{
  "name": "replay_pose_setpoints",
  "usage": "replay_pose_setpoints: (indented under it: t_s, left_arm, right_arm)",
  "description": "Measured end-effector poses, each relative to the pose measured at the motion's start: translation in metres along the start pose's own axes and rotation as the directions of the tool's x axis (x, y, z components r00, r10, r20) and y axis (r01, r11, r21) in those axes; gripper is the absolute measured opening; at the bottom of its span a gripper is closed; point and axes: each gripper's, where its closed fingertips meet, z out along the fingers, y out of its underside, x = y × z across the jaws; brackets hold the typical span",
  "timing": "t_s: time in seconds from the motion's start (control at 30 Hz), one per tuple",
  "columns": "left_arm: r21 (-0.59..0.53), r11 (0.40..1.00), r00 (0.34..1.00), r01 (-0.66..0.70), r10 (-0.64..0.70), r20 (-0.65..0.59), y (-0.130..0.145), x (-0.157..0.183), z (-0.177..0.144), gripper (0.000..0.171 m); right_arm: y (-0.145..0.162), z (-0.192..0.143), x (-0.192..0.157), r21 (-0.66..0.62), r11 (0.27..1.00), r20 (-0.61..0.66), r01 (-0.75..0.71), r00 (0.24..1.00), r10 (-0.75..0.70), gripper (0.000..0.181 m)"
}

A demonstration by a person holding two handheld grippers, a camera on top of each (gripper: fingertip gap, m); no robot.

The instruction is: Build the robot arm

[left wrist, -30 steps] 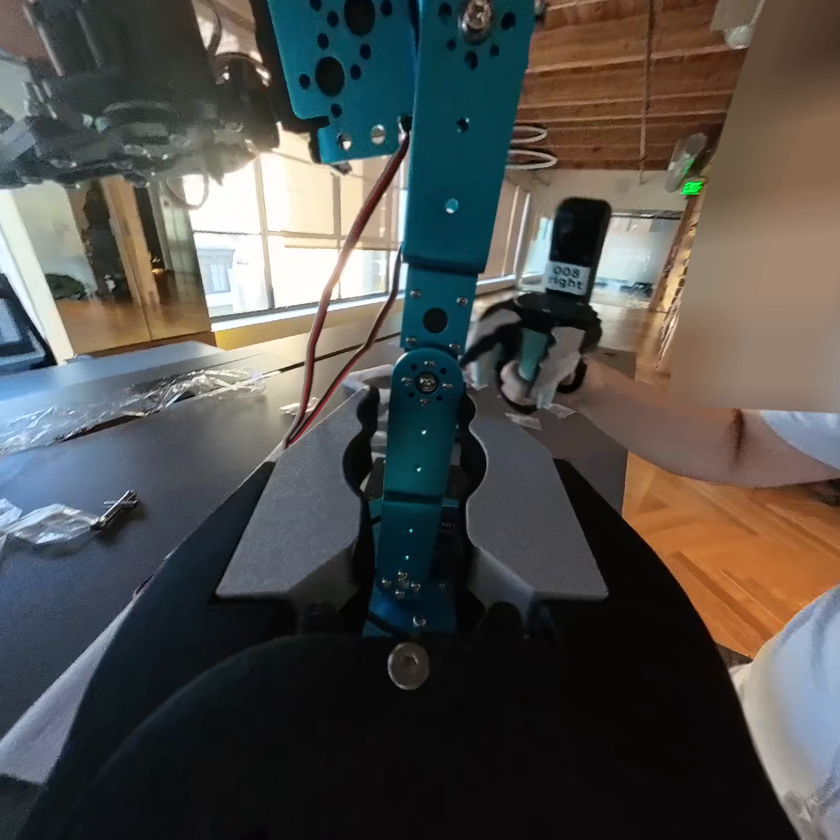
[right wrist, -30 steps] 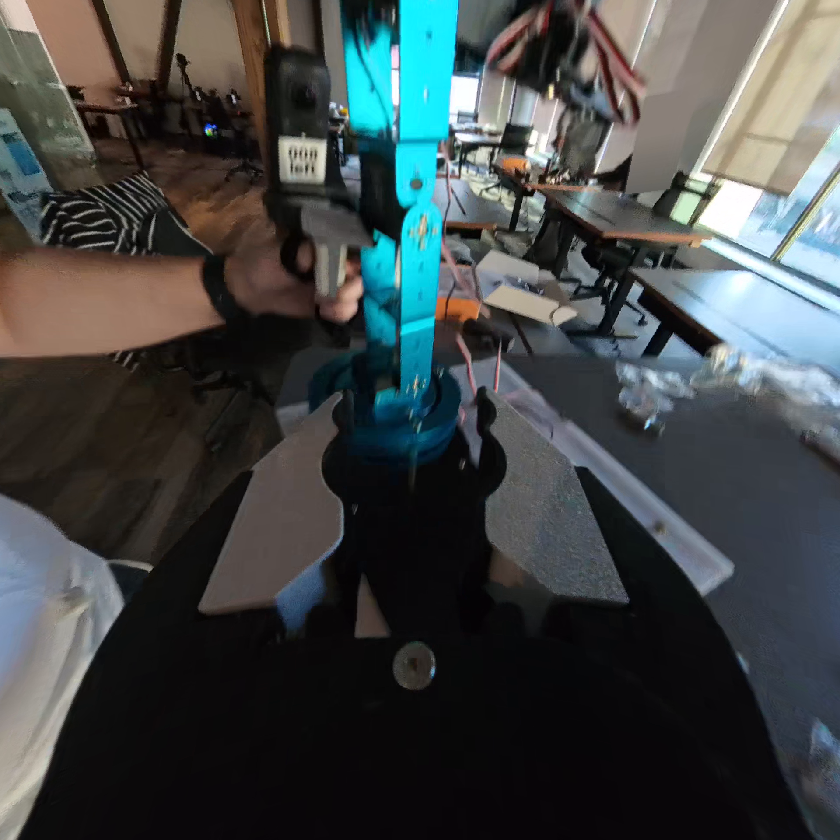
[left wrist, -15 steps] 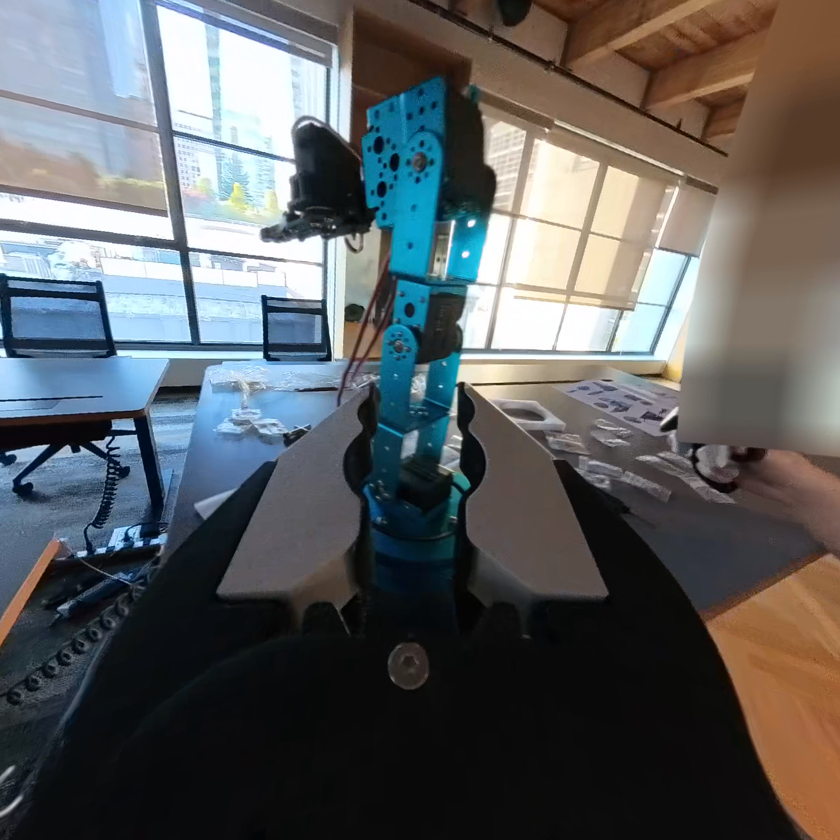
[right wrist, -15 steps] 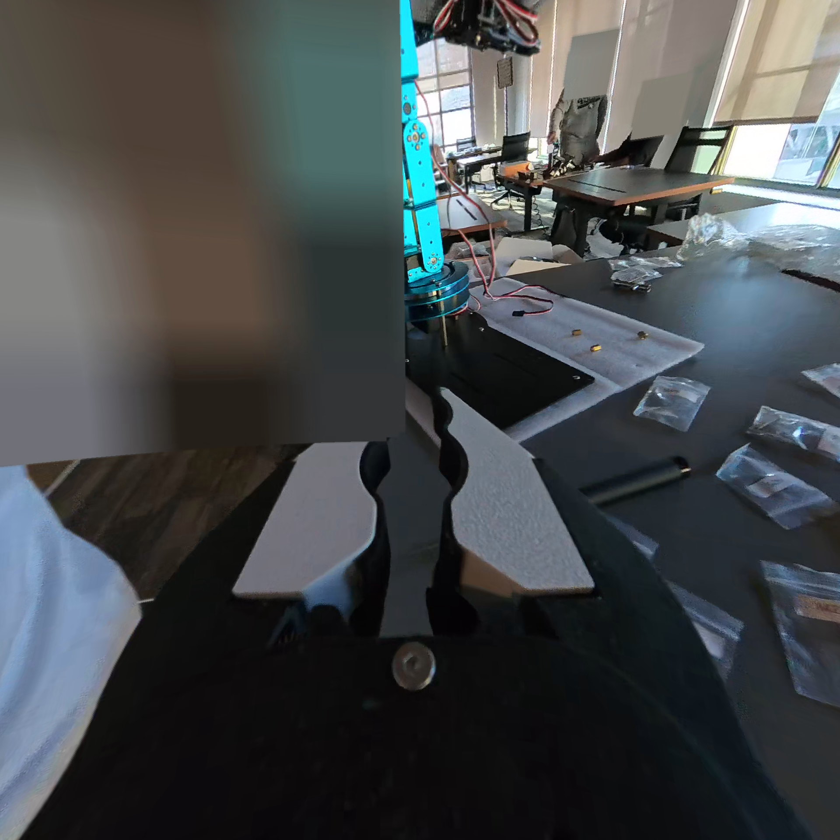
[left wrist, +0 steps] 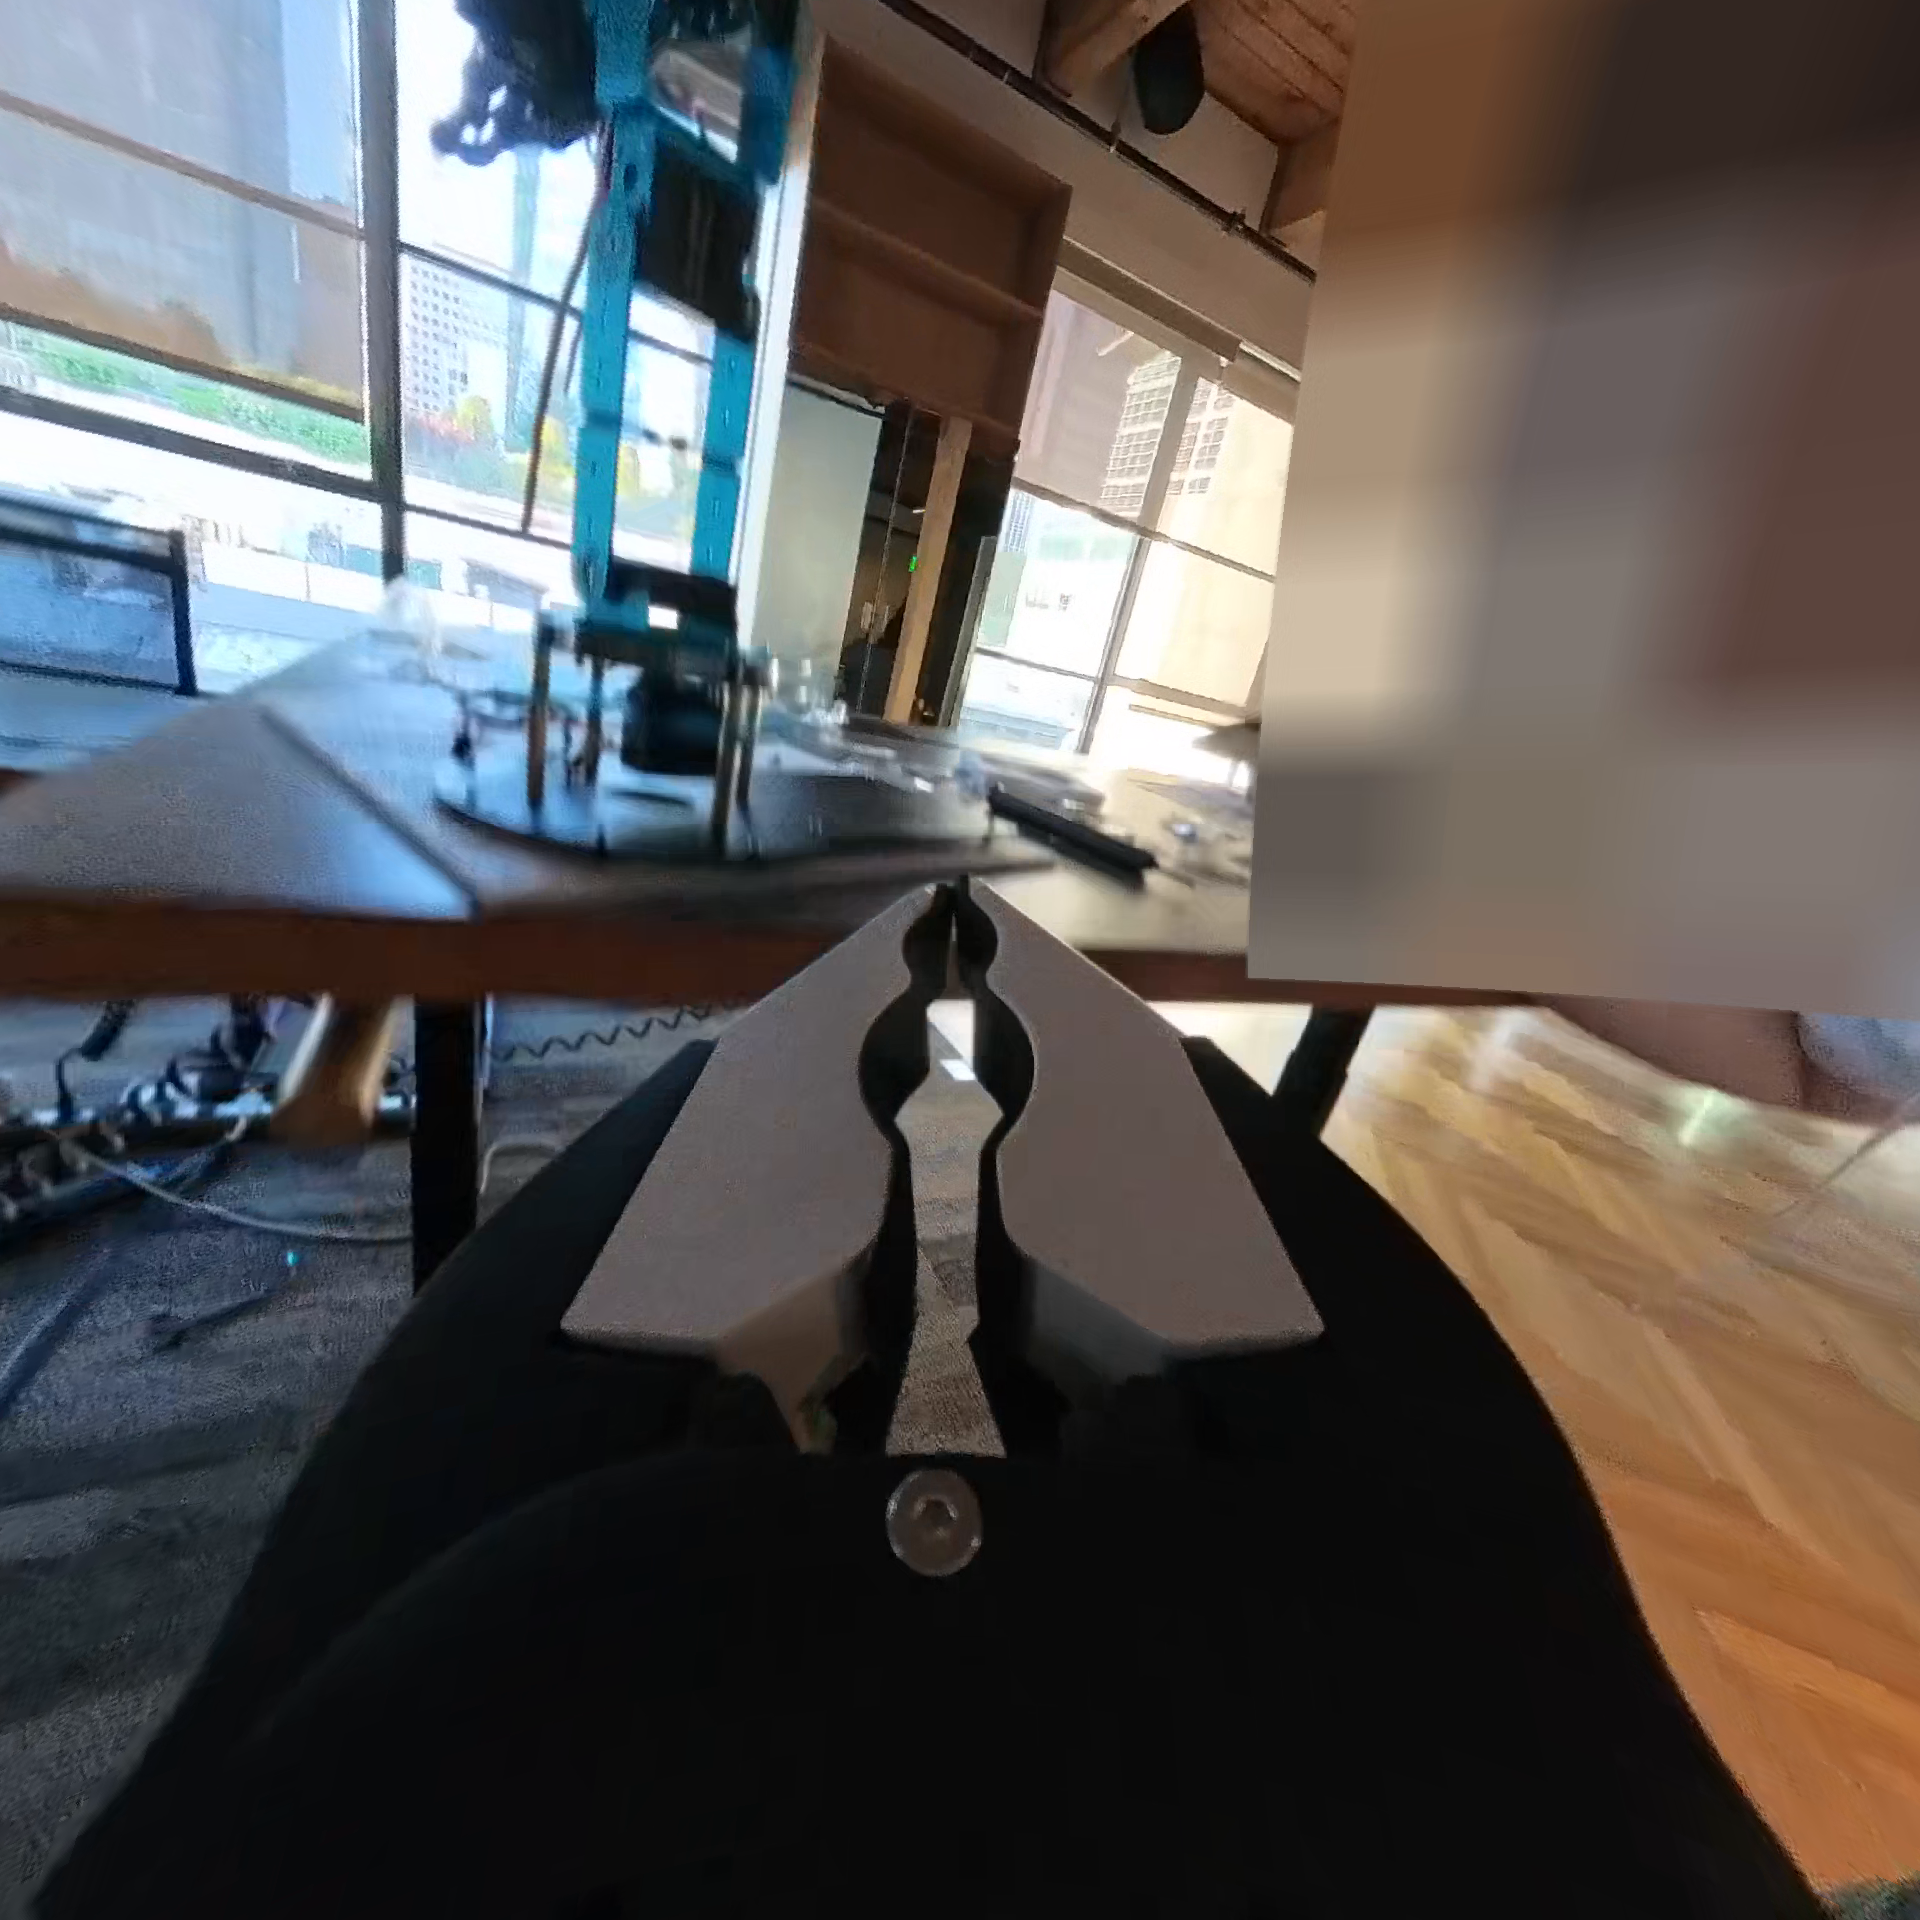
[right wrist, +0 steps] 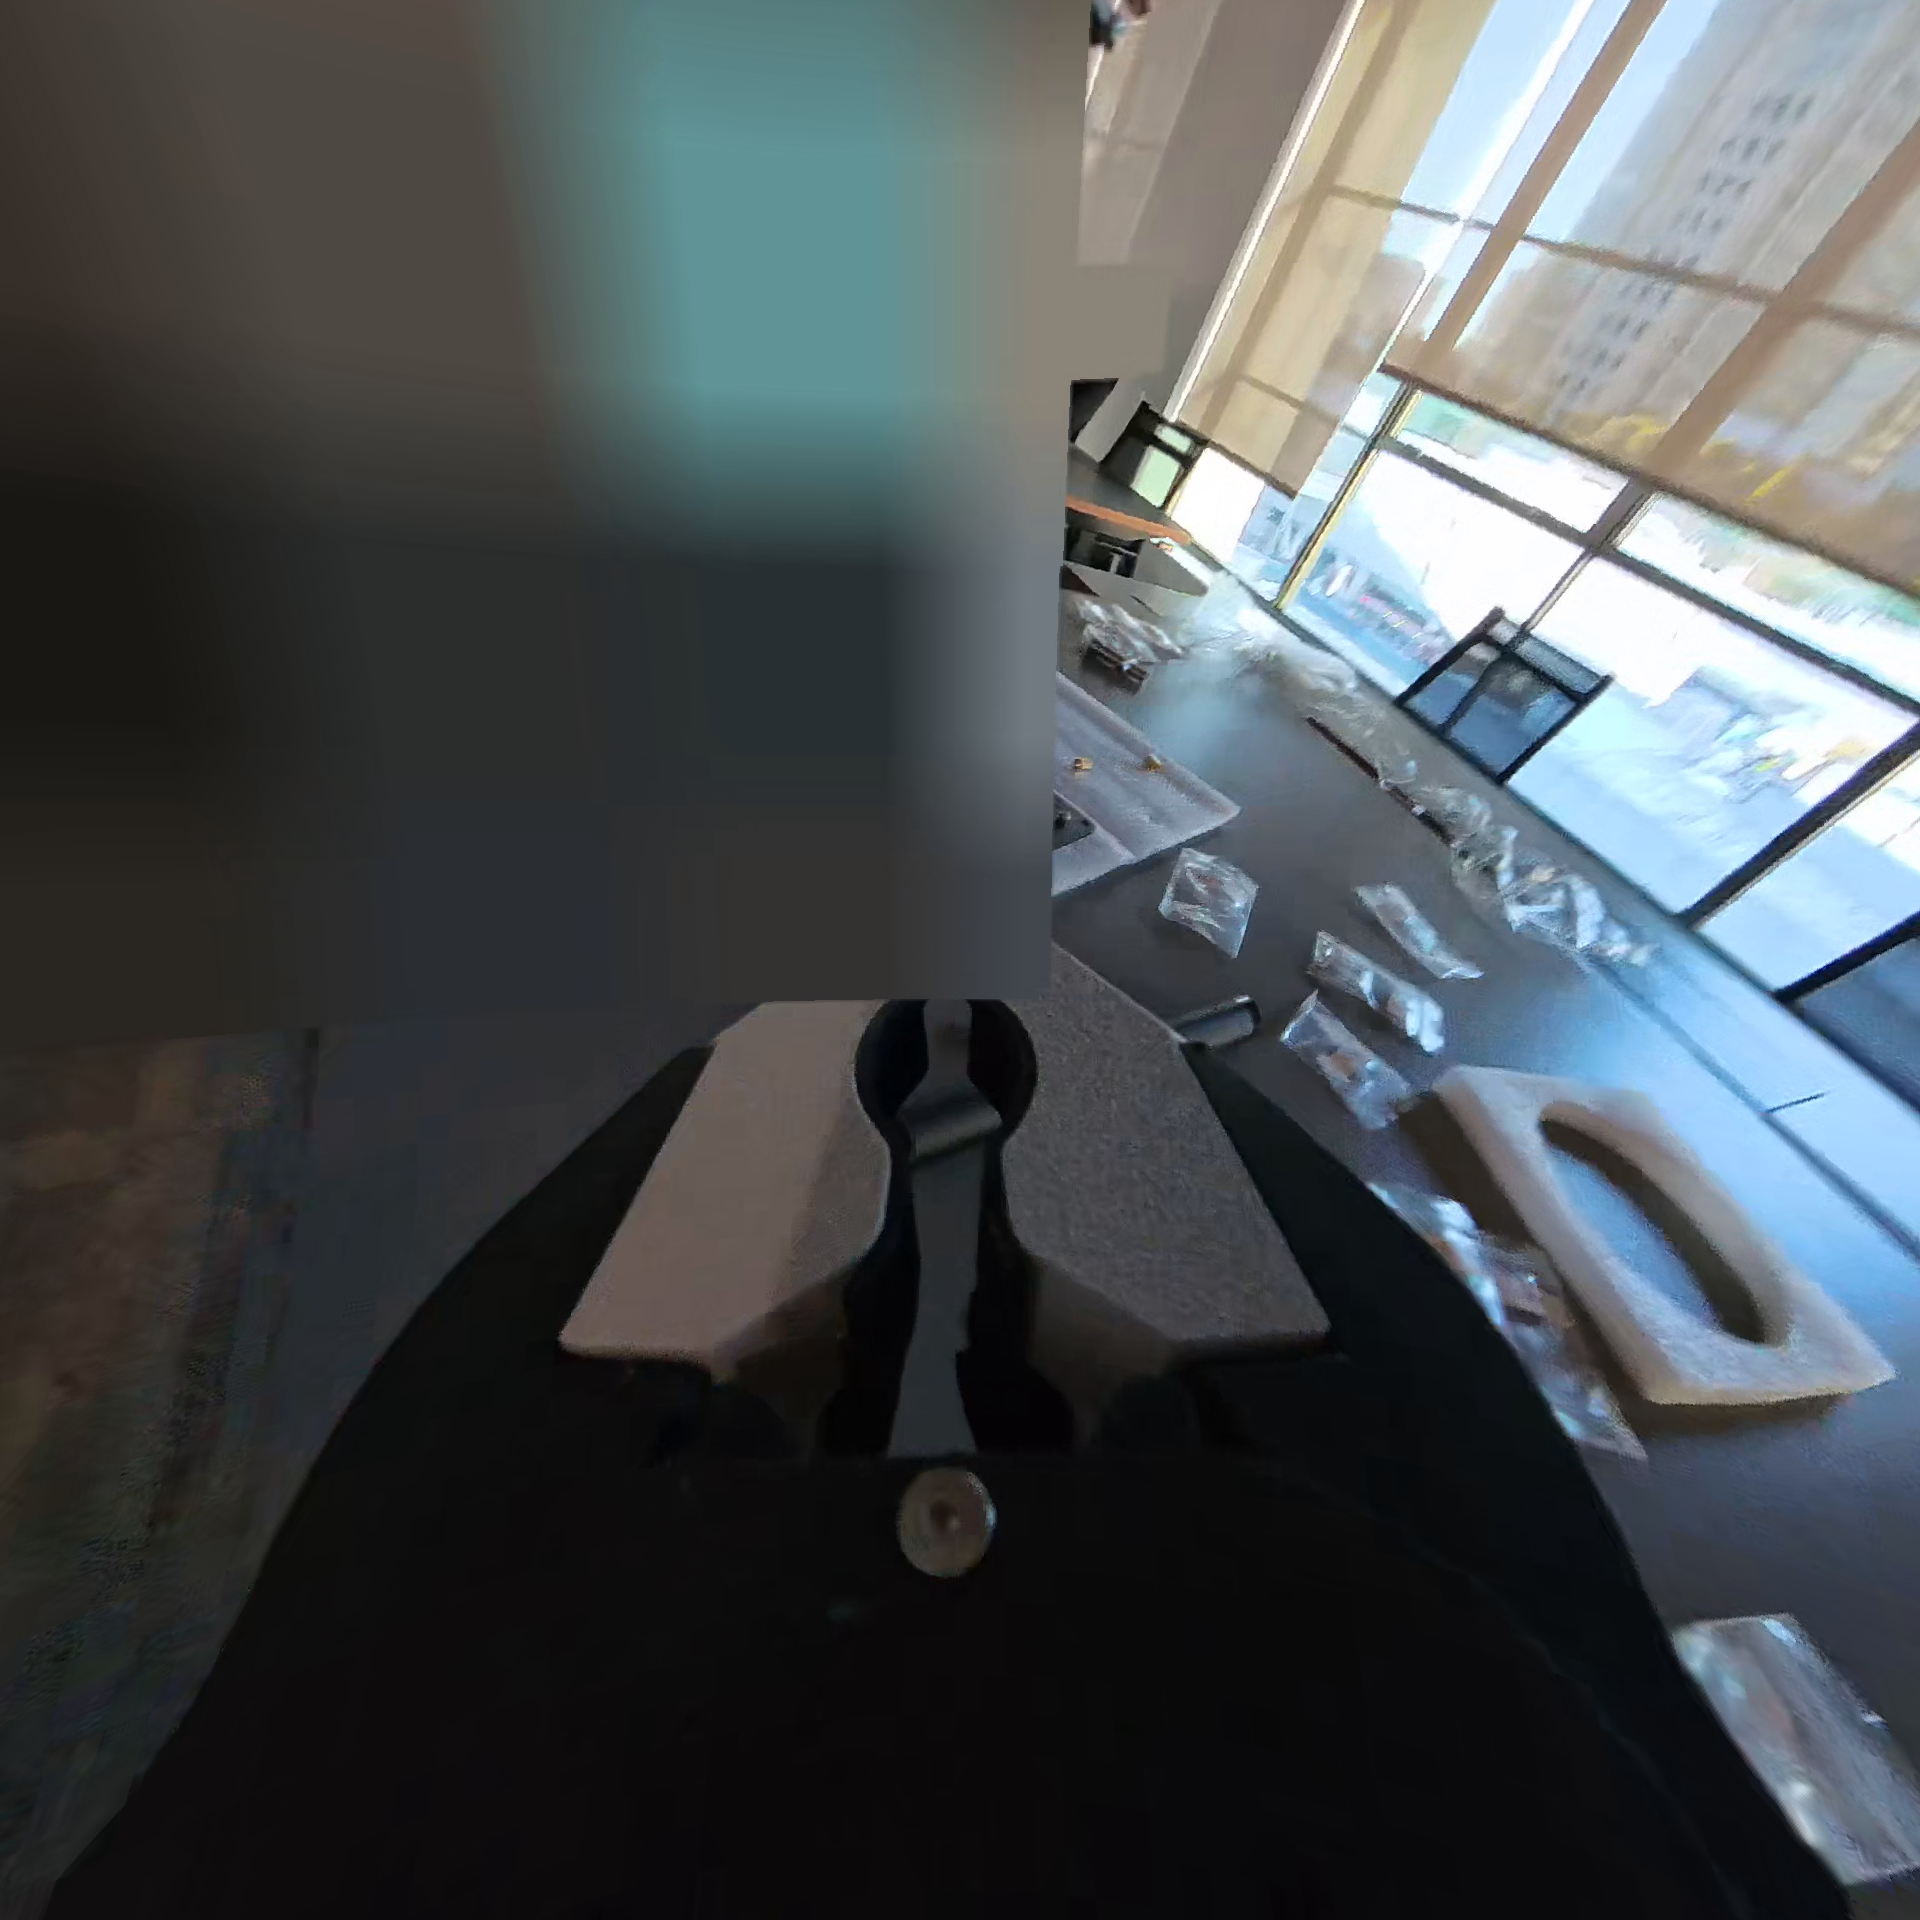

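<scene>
my left gripper sits below the edge of the dark table, its grey fingers pressed together at the tips with nothing between them. beyond the tips and up on the tabletop stands the blue robot arm kit, upright on metal standoffs over a round black base plate; it is well apart from my fingers and blurred at the top. a dark slim rod-like piece lies on the table to the right of that plate. under the table i see cables on the grey carpet, and wood flooring off to the right. my right gripper is over the same dark tabletop, tilted; the front of its fingers is cut off by a blurred patch, so i cannot tell whether the tips meet, though the gap lower down is narrow and i see nothing held there. nearest it on the right lie a small dark cylinder and several clear plastic bags of small parts, spread across the table. a white foam block with an oval cut-out rests flat just right of the gripper body, and a white foam sheet lies farther back with a few small brass bits on it. large windows run along the far side.
</scene>
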Motion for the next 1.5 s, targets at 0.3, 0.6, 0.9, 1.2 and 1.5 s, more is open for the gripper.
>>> replay_pose_setpoints:
  t_s: [0.3, 0.6, 0.9, 1.2, 1.5]
  left_arm:
    - [-0.088, 0.977, 0.976, 0.194, -0.183, 0.12, 0.172, 0.024, -0.172, 0.004]
    - [-0.041, 0.978, 0.966, 0.205, -0.195, 0.171, 0.174, 0.048, -0.232, 0.007]
    - [-0.246, 0.969, 0.981, -0.009, 0.057, 0.186, 0.034, 0.093, -0.206, 0.019]
    - [-0.397, 0.918, 1.0, -0.007, 0.001, -0.015, -0.019, 0.128, -0.122, 0.034]
    - [-0.44, 0.896, 0.997, -0.053, 0.019, -0.081, -0.016, 0.067, -0.058, 0.022]
  right_arm:
    - [-0.001, -0.006, 0.013, 0.008, 0.997, -0.151, 0.079, 0.985, -0.077, 0.0]
    - [-0.007, -0.011, 0.015, 0.058, 0.995, -0.157, 0.087, 0.985, -0.077, 0.0]
    - [0.009, -0.005, 0.016, -0.052, 0.988, -0.182, 0.142, 0.972, -0.15, 0.0]
    - [0.005, -0.002, 0.012, -0.047, 0.973, -0.196, 0.224, 0.954, -0.229, 0.0]
    - [0.006, 0.002, 0.001, -0.042, 0.967, -0.127, 0.249, 0.959, -0.253, 0.004]
